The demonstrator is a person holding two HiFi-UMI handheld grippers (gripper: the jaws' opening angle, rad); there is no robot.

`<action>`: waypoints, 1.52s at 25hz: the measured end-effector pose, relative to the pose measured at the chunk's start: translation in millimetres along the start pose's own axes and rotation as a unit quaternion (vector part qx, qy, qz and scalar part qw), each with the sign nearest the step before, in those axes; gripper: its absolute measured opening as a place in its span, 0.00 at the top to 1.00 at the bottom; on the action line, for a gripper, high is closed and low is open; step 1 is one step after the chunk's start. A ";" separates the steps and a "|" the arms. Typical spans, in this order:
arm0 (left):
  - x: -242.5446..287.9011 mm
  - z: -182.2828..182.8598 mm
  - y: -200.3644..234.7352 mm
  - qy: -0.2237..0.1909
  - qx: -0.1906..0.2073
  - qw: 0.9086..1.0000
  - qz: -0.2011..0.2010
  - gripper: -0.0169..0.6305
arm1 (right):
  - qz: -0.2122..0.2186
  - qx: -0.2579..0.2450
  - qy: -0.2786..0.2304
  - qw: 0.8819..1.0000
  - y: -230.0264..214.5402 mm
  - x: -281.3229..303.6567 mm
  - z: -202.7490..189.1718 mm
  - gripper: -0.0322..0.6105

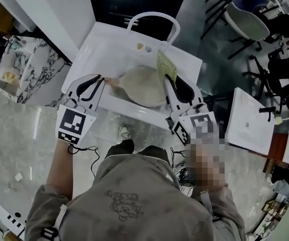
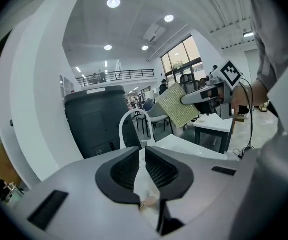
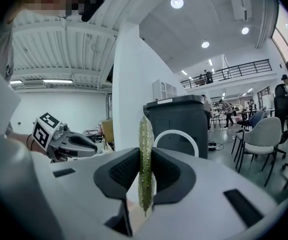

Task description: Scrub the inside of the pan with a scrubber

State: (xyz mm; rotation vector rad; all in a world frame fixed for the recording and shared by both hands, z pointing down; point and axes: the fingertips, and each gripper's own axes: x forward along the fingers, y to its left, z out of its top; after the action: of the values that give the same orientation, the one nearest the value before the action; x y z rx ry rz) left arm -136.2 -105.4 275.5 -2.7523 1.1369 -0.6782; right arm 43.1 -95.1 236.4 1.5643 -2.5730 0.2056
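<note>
Basin rim (image 1: 86, 44) is boxing in the pan (image 1: 141, 87), which is held close to the near edge with bare room beyond it. Its handle (image 1: 111, 82) is clenched in the left tool (image 1: 100, 80); the scrubber (image 1: 166, 64) is gripped by the right tool (image 1: 168, 78) at the pan's right edge.

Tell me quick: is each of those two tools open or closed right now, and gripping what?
Left tool: closed on the pan's handle.
Right tool: closed on the scrubber.
</note>
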 end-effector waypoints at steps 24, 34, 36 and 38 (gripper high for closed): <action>138.6 -188.7 -4.1 0.253 0.062 0.948 -0.181 0.62 | 0.032 0.005 0.191 0.981 -87.9 125.9 -165.1 0.83; 155.5 -267.4 -0.2 0.317 0.104 0.915 -0.228 0.62 | 0.018 0.026 0.271 0.962 -104.8 148.3 -241.7 0.83; 158.6 -281.2 -1.7 0.332 0.120 0.904 -0.239 0.62 | 0.007 0.023 0.292 0.956 -111.7 150.6 -262.0 0.83; 161.5 -293.4 -5.9 0.346 0.125 0.894 -0.255 0.62 | -0.006 0.021 0.312 0.950 -119.7 152.7 -282.6 0.83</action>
State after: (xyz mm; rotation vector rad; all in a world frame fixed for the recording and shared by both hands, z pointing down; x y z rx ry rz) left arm -158.2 -187.1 599.6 -2.6243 0.2911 -1.8218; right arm 89.4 -232.1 547.2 1.2558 -2.0692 0.6408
